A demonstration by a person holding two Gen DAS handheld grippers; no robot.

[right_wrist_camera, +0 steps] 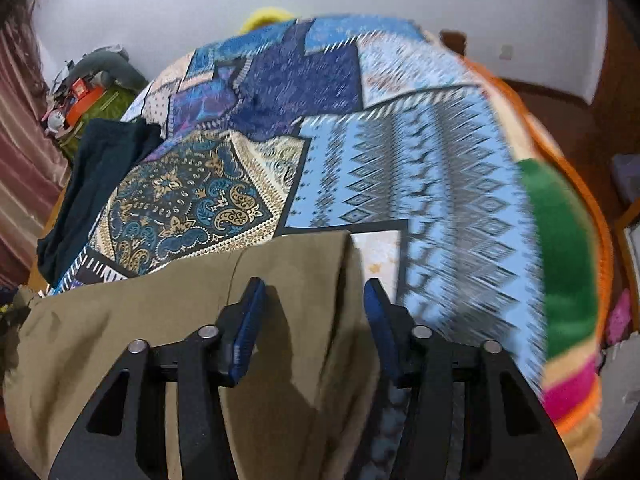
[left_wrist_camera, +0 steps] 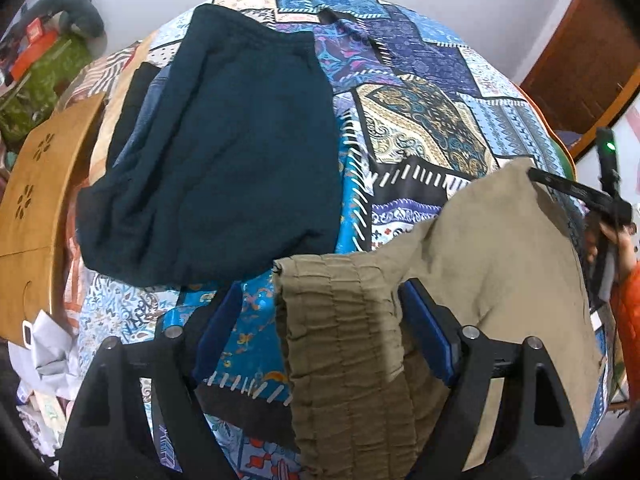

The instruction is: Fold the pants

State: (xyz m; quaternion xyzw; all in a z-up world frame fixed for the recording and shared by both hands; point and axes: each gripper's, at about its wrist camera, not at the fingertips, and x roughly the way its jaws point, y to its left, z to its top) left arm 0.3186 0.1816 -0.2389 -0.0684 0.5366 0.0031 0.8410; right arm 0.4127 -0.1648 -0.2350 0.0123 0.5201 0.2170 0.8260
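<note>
My left gripper and right gripper both gape over the khaki pants at lower frame; next, I'd judge, pinching the elastic waistband.

A home bedroom, it seems; patchwork bedspread, wooden door, curtain.

We see the khaki pants as matt woven cloth, their waistband puckered into rough elastic ridges. The dark teal garment looks like soft, matt knit. The patchwork bedspread is smooth printed cloth with a slight sheen. The left gripper and right gripper are matt black plastic with 2 blue ribbed pads each and shiny metal pins. The board is smooth wood.
</note>
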